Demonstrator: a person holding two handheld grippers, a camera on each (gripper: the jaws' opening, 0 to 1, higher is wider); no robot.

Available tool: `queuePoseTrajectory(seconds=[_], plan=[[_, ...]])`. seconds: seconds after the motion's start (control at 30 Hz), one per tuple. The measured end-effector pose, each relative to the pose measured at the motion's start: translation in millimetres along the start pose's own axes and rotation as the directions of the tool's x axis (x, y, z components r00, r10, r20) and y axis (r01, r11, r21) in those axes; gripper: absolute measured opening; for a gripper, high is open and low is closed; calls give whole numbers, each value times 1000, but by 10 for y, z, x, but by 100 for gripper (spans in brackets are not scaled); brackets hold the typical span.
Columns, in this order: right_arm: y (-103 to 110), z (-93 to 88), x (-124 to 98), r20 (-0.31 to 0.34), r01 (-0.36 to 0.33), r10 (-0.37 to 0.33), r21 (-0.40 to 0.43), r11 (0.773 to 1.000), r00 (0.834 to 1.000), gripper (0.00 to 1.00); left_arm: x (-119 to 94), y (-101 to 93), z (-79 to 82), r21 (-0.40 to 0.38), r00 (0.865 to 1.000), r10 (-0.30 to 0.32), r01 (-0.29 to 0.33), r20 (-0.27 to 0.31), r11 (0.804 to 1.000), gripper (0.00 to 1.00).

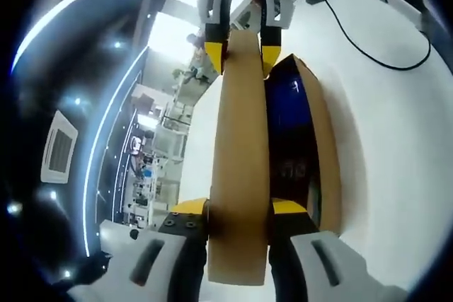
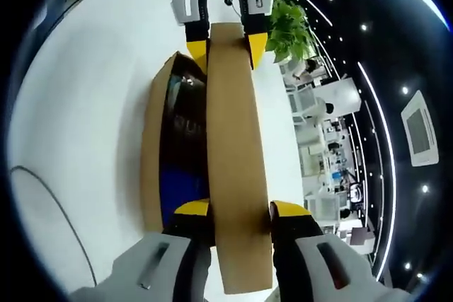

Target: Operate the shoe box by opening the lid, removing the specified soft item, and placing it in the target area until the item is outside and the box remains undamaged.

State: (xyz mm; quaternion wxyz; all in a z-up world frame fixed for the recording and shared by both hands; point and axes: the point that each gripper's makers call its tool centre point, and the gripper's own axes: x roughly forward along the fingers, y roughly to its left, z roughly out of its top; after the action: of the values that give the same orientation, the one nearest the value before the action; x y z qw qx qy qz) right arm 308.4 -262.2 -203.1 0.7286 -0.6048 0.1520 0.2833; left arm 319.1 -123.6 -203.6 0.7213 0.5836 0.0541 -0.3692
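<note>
The lid [image 1: 239, 175] is being clamped at opposite ends by the left gripper [image 1: 241, 211] and right gripper [image 2: 239, 211], exposing the box [image 2: 152, 146] on the table [image 2: 78, 104]; something blue [image 2: 180, 192] is lying inside.

The lid [image 1: 239, 167] stands raised beside the open shoe box [image 1: 327, 153] (on the table [image 1: 396, 139]). A gripper grips each lid end.
</note>
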Motion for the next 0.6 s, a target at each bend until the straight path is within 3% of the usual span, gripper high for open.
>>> queuePoseTrajectory(seconds=[0.6], plan=[[-121,4,12,9,-85,85,11,996,996,30,23,122,16,-56,999,-45,46,17,997,32]])
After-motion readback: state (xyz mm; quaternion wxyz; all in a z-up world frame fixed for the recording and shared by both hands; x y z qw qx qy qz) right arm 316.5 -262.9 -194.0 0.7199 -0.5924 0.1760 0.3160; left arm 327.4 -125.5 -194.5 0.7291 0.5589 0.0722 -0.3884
